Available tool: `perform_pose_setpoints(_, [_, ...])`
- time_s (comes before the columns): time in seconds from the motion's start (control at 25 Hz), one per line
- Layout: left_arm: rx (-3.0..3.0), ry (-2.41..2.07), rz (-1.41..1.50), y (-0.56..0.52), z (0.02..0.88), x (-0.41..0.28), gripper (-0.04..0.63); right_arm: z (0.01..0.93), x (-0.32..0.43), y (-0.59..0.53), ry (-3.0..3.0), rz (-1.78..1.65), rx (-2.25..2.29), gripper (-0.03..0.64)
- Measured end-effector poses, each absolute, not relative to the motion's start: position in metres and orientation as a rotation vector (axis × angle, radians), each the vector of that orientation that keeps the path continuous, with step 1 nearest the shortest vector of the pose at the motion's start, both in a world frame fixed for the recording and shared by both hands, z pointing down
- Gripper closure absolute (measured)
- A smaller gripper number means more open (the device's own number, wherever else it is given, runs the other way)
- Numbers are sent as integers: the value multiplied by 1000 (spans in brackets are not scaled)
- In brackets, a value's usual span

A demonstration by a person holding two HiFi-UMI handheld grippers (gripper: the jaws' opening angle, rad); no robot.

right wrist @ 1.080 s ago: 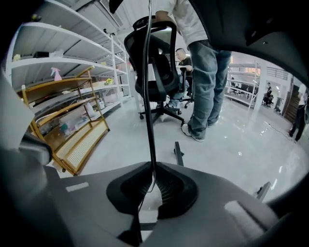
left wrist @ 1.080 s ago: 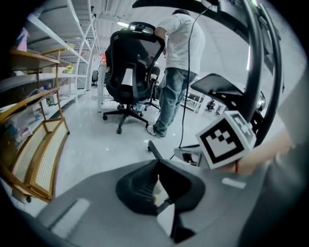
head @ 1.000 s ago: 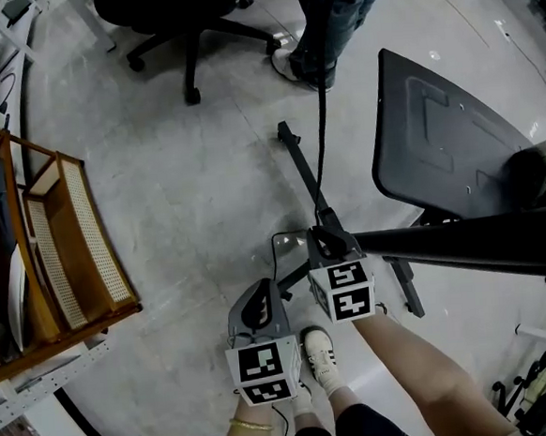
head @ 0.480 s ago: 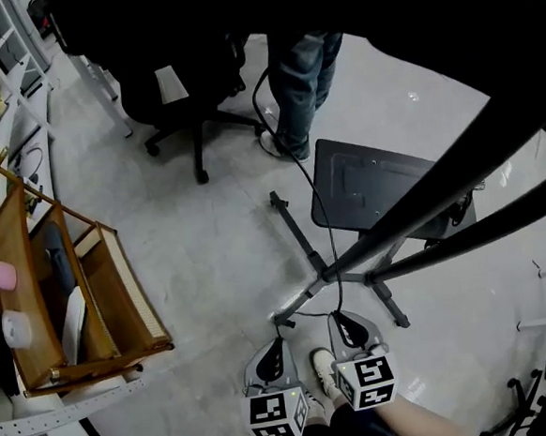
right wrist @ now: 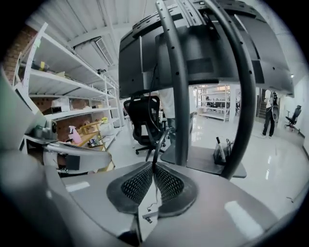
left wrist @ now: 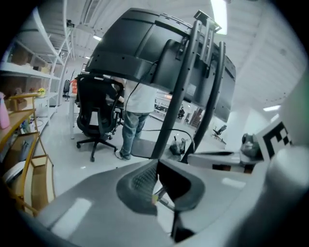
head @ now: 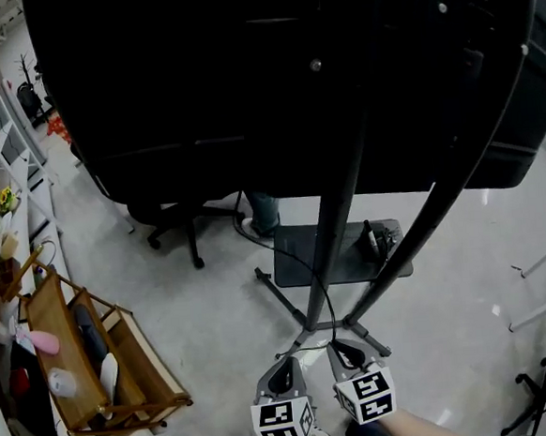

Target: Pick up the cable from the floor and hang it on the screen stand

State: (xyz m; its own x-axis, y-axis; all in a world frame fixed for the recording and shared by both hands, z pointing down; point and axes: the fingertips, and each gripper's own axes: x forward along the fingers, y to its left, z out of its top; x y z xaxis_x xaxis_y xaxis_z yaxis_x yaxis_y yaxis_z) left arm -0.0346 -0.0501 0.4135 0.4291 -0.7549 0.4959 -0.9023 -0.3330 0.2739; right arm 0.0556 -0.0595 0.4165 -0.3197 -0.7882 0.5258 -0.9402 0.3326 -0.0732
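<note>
Two uprights of the screen stand [head: 338,235] rise ahead; the black cable [head: 328,304] runs from the floor [head: 207,330] beyond into my right gripper [right wrist: 153,169], jaws clamped on it; my left gripper [left wrist: 155,166] seemingly pinches its thin slack; I'd raise both evenly, drape it high, no tugging.

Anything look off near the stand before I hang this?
Only the cable: pinched in the right gripper, it trails slack across the floor past the screen stand toward a person's foot, where it could snag or trip. Nothing looks spilled or broken.
</note>
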Motion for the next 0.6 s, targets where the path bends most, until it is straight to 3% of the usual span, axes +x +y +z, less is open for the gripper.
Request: perform_pose_setpoints(0.6, [2382, -1334, 294, -81, 214, 107, 588, 219, 187, -67, -2229, 292, 1636, 595])
